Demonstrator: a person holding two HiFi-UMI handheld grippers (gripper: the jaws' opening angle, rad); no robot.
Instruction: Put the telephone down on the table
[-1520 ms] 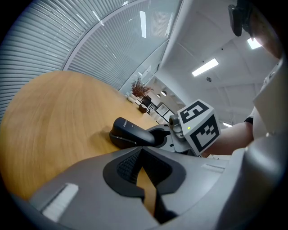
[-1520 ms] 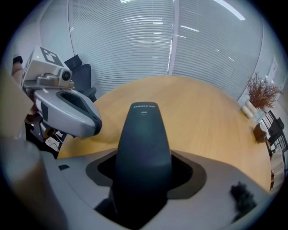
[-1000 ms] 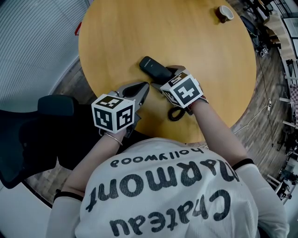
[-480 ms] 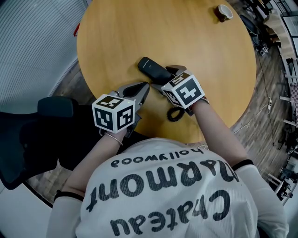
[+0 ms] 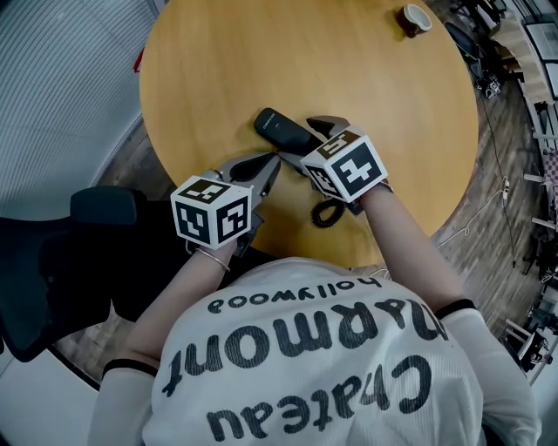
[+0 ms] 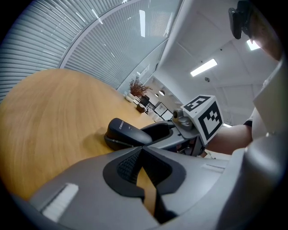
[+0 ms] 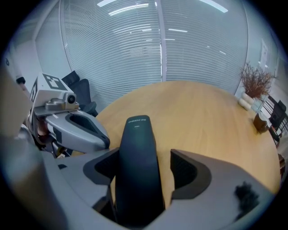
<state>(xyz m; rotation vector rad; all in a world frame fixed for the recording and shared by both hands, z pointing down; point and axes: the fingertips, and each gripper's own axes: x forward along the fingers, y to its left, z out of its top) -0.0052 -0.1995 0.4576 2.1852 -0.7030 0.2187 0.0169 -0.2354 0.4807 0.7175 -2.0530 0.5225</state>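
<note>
The black telephone handset (image 5: 283, 129) lies flat on the round wooden table (image 5: 349, 70), and its coiled cord (image 5: 330, 213) runs back under my right wrist. My right gripper (image 5: 308, 139) straddles the handset's near end with its jaws spread wide. In the right gripper view the handset (image 7: 138, 166) sits between the pads, with bare table showing between it and the right pad (image 7: 184, 166). My left gripper (image 5: 272, 159) rests just left of it, its tips together and holding nothing. The left gripper view shows the handset (image 6: 127, 133) just beyond those tips (image 6: 141, 148).
A small cup (image 5: 416, 17) stands at the table's far right edge. A dark office chair (image 5: 78, 253) sits off the table's near left side. Bare tabletop stretches beyond the handset.
The right gripper's jaws have spread slightly wider around the handset, which stays on the table. The left gripper has not moved.
</note>
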